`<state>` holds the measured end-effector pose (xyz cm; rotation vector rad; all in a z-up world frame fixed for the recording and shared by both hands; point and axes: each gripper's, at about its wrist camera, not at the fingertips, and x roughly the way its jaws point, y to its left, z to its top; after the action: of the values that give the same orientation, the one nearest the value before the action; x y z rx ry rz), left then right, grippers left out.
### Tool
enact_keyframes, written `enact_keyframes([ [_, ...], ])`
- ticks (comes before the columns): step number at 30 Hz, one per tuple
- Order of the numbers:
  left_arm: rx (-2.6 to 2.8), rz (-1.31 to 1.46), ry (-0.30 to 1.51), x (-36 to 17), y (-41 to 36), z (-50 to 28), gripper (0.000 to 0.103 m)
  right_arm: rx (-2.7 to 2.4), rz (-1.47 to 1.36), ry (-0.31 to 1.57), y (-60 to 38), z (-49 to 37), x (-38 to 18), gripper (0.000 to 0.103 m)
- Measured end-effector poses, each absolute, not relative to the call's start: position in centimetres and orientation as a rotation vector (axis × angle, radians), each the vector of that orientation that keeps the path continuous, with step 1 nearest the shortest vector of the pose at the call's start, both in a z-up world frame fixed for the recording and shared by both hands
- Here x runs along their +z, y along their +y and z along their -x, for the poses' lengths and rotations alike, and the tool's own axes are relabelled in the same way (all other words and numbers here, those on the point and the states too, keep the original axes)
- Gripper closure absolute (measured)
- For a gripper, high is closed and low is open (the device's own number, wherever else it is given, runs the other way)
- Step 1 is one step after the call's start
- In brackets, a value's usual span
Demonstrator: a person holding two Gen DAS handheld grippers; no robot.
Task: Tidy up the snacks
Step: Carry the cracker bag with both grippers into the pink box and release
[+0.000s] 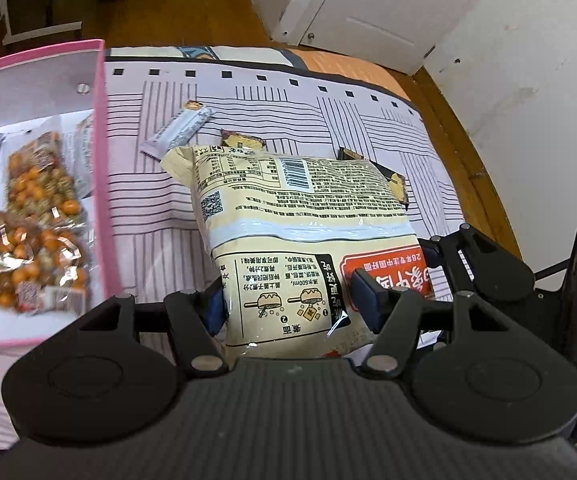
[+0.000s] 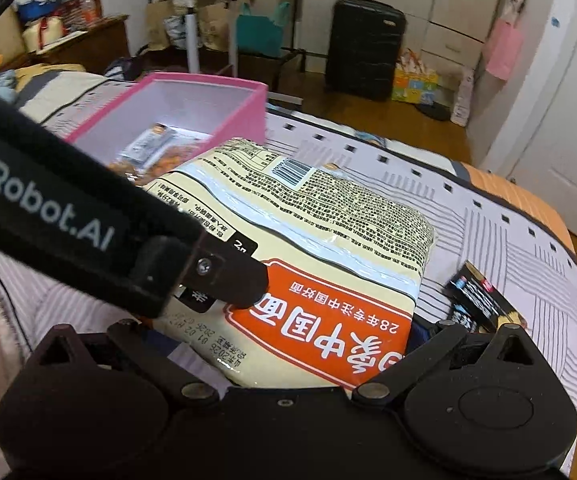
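Cream plastic noodle bag, big, crinkly, long axis running away from both cameras, barcode end far, orange-red banner end near. Back side up: black print, QR code, cooking diagrams, clear seam band across the middle. It sits lifted over the striped lilac bedsheet, just right of the pink storage box. Left gripper half open, blue pads pinching the bag's near end. Right gripper grips the banner corner, jaws wide; pads mostly hidden.
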<state>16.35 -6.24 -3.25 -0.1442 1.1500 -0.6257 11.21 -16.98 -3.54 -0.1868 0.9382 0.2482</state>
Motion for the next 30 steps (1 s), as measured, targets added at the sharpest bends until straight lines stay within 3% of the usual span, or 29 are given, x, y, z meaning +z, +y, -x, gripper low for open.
enact_keyframes([
  [17, -0.519, 0.213, 1.051, 1.1, 4.0, -12.8, 0.039, 0.565, 0.269, 0.900, -9.7, -13.5, 0.4, 0.000],
  [25, -0.479, 0.249, 1.006, 0.2, 8.9, -16.7, 0.039, 0.658, 0.180, 0.902, -7.7, -20.5, -1.1, 0.001],
  [30, -0.484, 0.230, 0.985, -1.5, 11.0, -21.3, 0.039, 0.699, 0.261, 0.796, -7.1, -23.7, -3.4, 0.006],
])
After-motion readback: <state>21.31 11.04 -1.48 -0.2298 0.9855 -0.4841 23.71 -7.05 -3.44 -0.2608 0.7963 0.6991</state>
